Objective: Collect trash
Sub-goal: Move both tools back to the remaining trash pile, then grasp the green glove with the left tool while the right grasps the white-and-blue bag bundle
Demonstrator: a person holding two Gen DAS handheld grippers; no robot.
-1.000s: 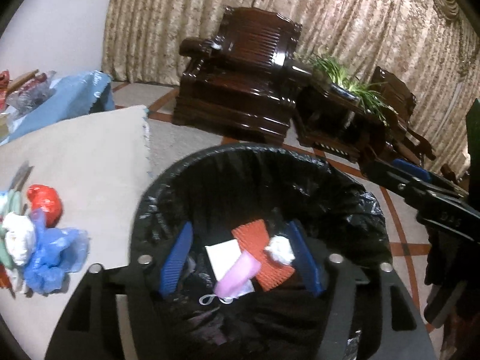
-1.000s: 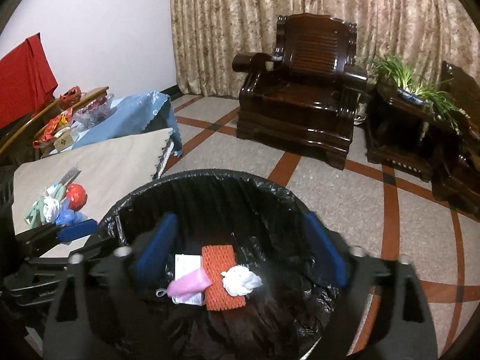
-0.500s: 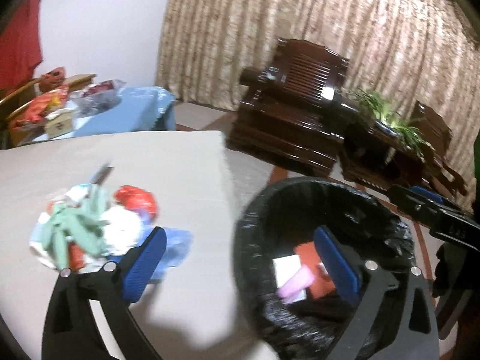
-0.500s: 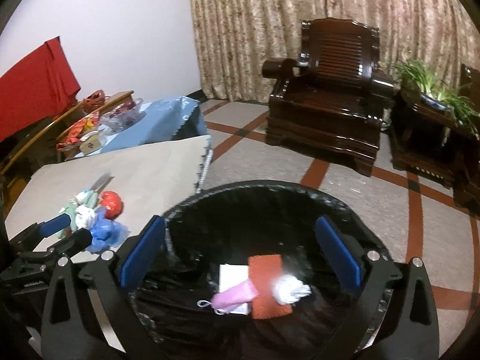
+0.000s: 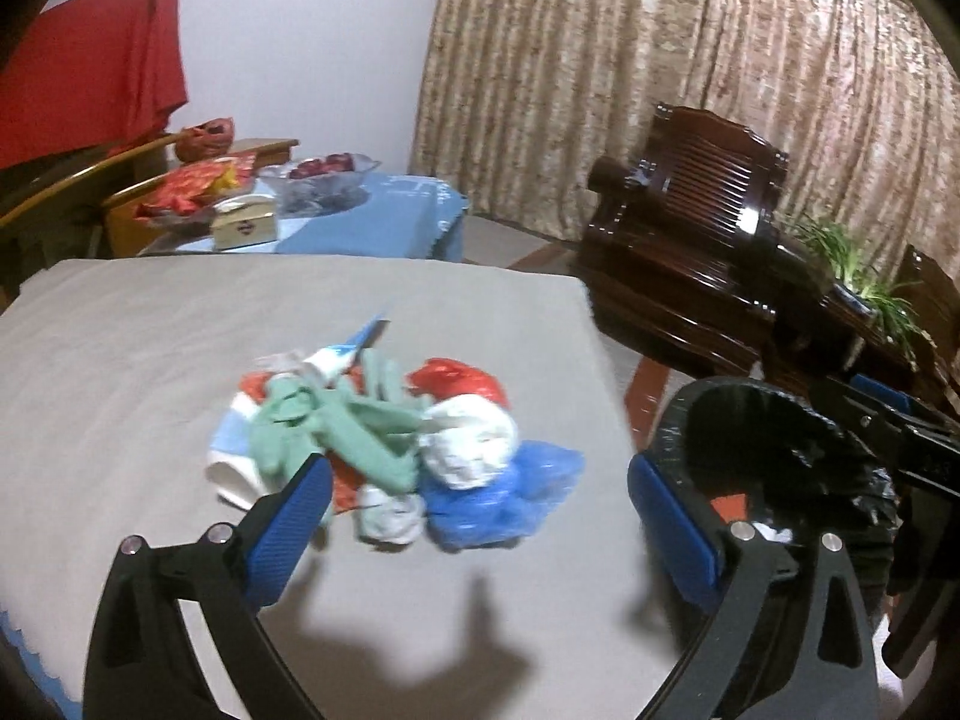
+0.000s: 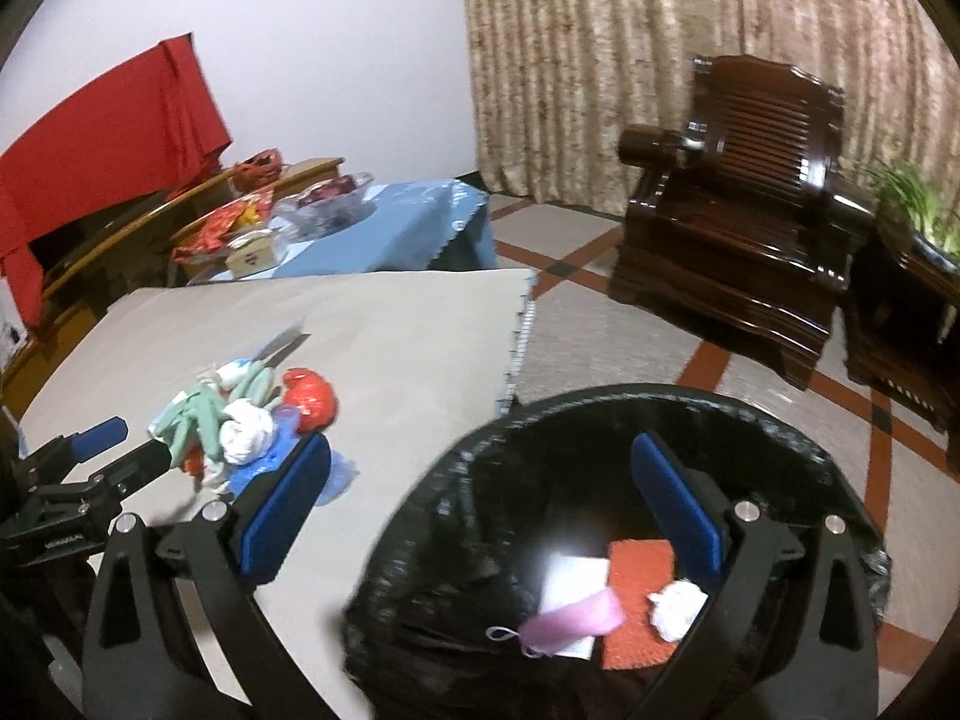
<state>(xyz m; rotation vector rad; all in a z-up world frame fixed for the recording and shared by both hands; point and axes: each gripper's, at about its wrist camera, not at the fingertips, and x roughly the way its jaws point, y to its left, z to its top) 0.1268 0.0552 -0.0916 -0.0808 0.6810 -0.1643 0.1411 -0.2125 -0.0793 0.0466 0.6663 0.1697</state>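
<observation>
Return-to-pile step: left gripper (image 5: pixel 474 516) and right gripper (image 6: pixel 480 501) both wide open, empty; next, closing on trash pile (image 5: pixel 384 438) for bin (image 6: pixel 630 540).

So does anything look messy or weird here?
Yes: a jumbled trash pile of wrappers, tissue and a blue bag sits loose on the grey table, not in the black bin beside it.

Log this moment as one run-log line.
left gripper: open, empty | right gripper: open, empty | mixed trash pile: on beige tabletop | black-lined round bin: holds some trash
</observation>
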